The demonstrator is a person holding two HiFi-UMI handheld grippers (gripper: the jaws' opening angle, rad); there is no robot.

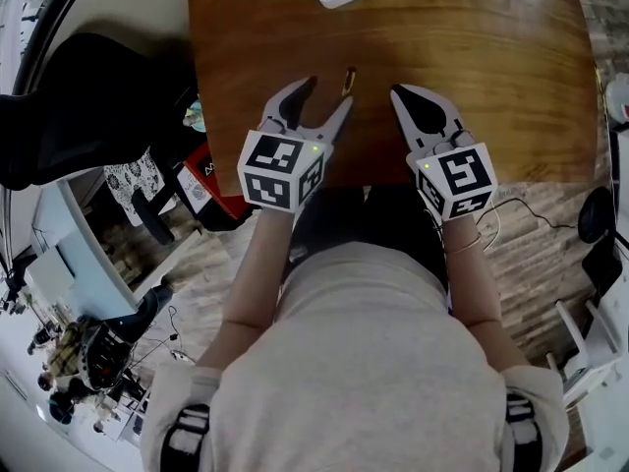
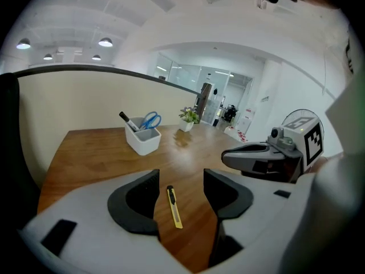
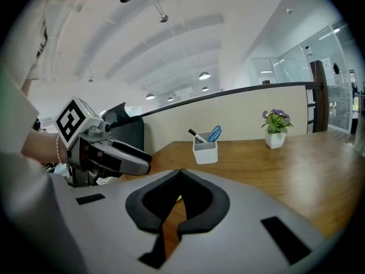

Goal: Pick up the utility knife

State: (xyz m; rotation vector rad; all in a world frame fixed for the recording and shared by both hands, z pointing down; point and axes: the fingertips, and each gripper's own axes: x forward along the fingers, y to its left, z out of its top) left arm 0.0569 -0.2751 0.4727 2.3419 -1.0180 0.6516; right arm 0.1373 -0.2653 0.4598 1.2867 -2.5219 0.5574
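Here, one utility knife (image 1: 347,80) lies flat on the wooden tabletop (image 1: 511,87), not far in from the near edge and about midway along it, its yellow body pointing roughly toward the far edge. There are two grippers. The left gripper (image 1: 324,96) has its jaws spread wide with nothing clamped. In the left gripper view the knife (image 2: 174,206) shows on the wood in line with the gap, clear of both pads. The right gripper (image 1: 398,92) is just beside it to the right, jaws closed tip to tip and holding nothing.

At the far edge stands one white pen holder (image 2: 142,138) with one black marker (image 2: 128,120) and one pair of blue scissors (image 2: 150,120) in it. One small potted plant (image 2: 187,117) sits farther along that edge.

Bare wood surrounds the knife on all sides, with the widest free stretch toward the tabletop's right edge. The pen holder is well apart from the knife.
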